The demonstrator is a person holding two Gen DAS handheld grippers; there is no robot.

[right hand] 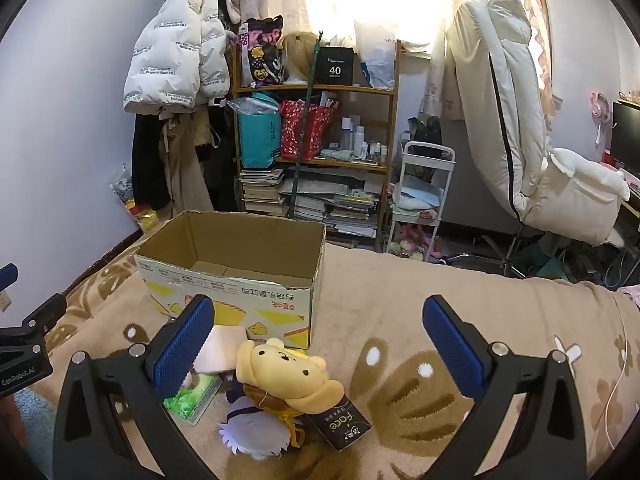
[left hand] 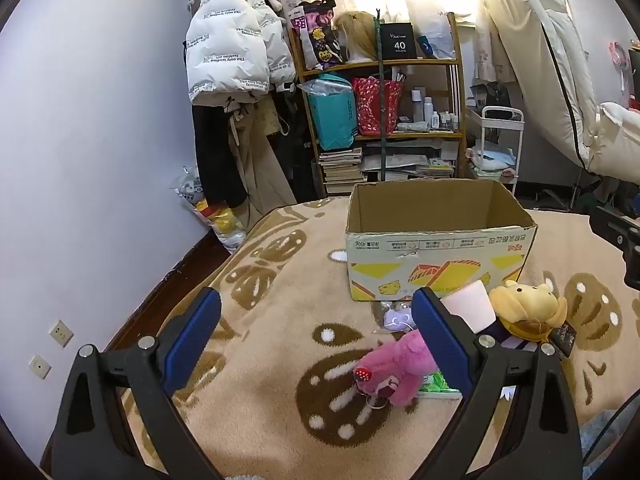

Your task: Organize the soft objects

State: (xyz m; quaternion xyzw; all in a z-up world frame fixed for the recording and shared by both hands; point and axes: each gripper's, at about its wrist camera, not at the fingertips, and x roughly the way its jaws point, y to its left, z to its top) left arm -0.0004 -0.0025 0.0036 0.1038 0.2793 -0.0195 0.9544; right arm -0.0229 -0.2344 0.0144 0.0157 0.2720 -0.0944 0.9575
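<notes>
An open, empty cardboard box point(left hand: 436, 240) stands on the patterned blanket; it also shows in the right wrist view point(right hand: 236, 280). In front of it lie a pink plush point(left hand: 394, 372), a yellow bear plush point(left hand: 524, 308) point(right hand: 288, 376), a white-haired plush point(right hand: 256, 428), a pale pink soft block point(left hand: 470, 310) point(right hand: 222, 346), a small lilac item point(left hand: 398, 318) and a green packet point(right hand: 194, 398). My left gripper point(left hand: 320, 320) is open, above the blanket left of the toys. My right gripper point(right hand: 320, 332) is open, above the yellow bear.
A black packet point(right hand: 340, 426) lies by the bear. Behind the bed stand a cluttered shelf point(left hand: 384, 120), hanging coats point(left hand: 236, 60), a white trolley point(right hand: 420, 200) and a cream chair point(right hand: 528, 140). The wall point(left hand: 80, 140) runs along the left.
</notes>
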